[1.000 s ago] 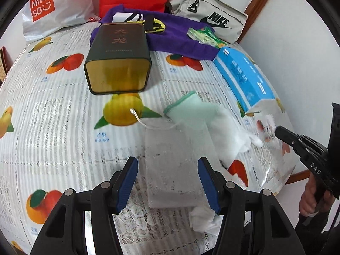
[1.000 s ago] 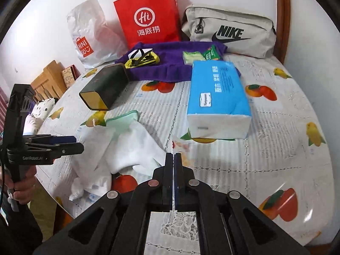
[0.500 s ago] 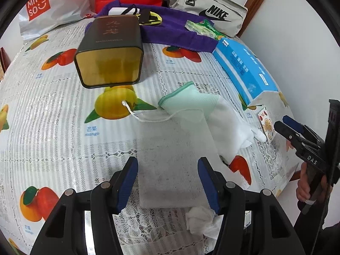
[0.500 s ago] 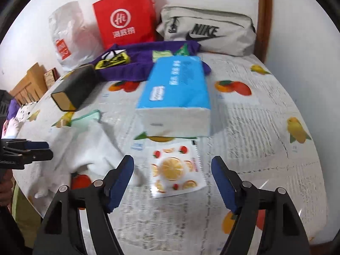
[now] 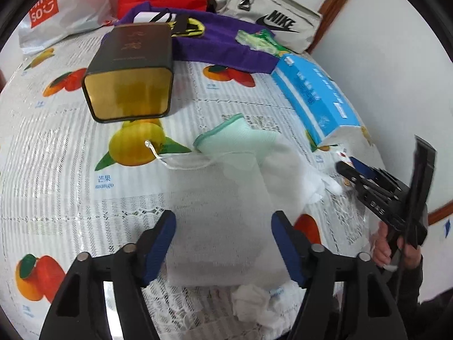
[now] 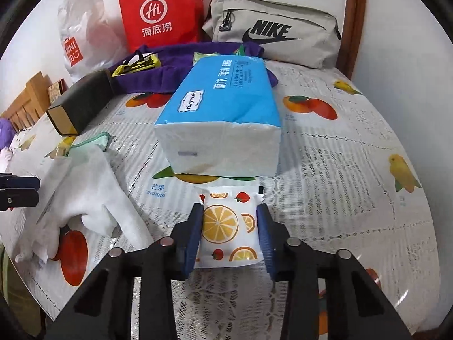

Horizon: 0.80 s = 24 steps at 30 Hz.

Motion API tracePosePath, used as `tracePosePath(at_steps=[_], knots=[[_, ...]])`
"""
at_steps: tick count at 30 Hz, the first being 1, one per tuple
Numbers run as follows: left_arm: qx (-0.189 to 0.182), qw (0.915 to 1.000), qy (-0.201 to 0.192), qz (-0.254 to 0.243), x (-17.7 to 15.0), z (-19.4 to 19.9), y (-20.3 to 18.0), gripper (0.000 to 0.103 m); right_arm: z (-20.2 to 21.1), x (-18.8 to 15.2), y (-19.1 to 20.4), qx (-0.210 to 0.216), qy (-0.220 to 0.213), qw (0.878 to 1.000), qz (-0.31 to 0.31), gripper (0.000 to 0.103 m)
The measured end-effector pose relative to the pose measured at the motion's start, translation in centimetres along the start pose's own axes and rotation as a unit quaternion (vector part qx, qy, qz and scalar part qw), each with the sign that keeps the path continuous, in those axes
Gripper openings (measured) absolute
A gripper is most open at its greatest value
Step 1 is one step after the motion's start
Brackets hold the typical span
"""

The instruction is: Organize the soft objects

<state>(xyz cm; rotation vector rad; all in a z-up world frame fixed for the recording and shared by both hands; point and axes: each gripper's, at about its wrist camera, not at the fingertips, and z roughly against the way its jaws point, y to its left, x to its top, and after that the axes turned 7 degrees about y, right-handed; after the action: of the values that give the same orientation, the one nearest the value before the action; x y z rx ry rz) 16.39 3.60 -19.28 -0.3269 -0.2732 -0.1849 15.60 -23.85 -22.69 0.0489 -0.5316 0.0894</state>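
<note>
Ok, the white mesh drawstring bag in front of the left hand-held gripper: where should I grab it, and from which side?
Probably take the mesh bag at its near bottom edge, coming in low from the near table edge. It lies flat with that edge between the open fingers of the left hand-held gripper. The far end is overlapped by the green cloth and trails a drawstring, so avoid it.

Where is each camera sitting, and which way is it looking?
Left wrist: sits on the left gripper, looking along its open blue fingers over the white mesh bag toward the dark tin; the right gripper and its hand show at right.
Right wrist: sits on the right gripper, looking along fingers closed on the fruit-print packet toward the blue tissue pack; the left gripper peeks in at left.
Both see the tin, tissue pack, mesh bag and Nike bag.
</note>
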Motion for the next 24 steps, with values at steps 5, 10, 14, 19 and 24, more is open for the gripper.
tracePosePath(at_steps=[5, 10, 14, 19, 24], knots=[[0.051, 0.9984, -0.015, -0.018, 0.0, -1.0, -1.3, 0.08, 0.5, -0.3, 0.3, -0.005, -0.002, 1.0, 0.01, 0.023], [0.134, 0.9891, -0.033, -0.051, -0.2, -2.3, -2.7, 0.083, 1.2, -0.7, 0.0, 0.01, 0.0, 1.0, 0.0, 0.021], [0.107, 0.9928, -0.042, -0.036, -0.1, -1.2, -1.6, 0.051, 1.6, -0.9, -0.4, 0.013, 0.002, 1.0, -0.009, 0.021], [0.017, 0.999, -0.042, -0.005, 0.1, 0.2, 0.2, 0.008, 2.4, -0.8, -1.2, 0.026, 0.0, 0.999, -0.029, 0.021], [0.009, 0.998, -0.062, -0.009, 0.1, 2.1, 0.2, 0.007, 3.4, -0.5, -1.2, 0.026, -0.007, 0.999, -0.027, 0.021]])
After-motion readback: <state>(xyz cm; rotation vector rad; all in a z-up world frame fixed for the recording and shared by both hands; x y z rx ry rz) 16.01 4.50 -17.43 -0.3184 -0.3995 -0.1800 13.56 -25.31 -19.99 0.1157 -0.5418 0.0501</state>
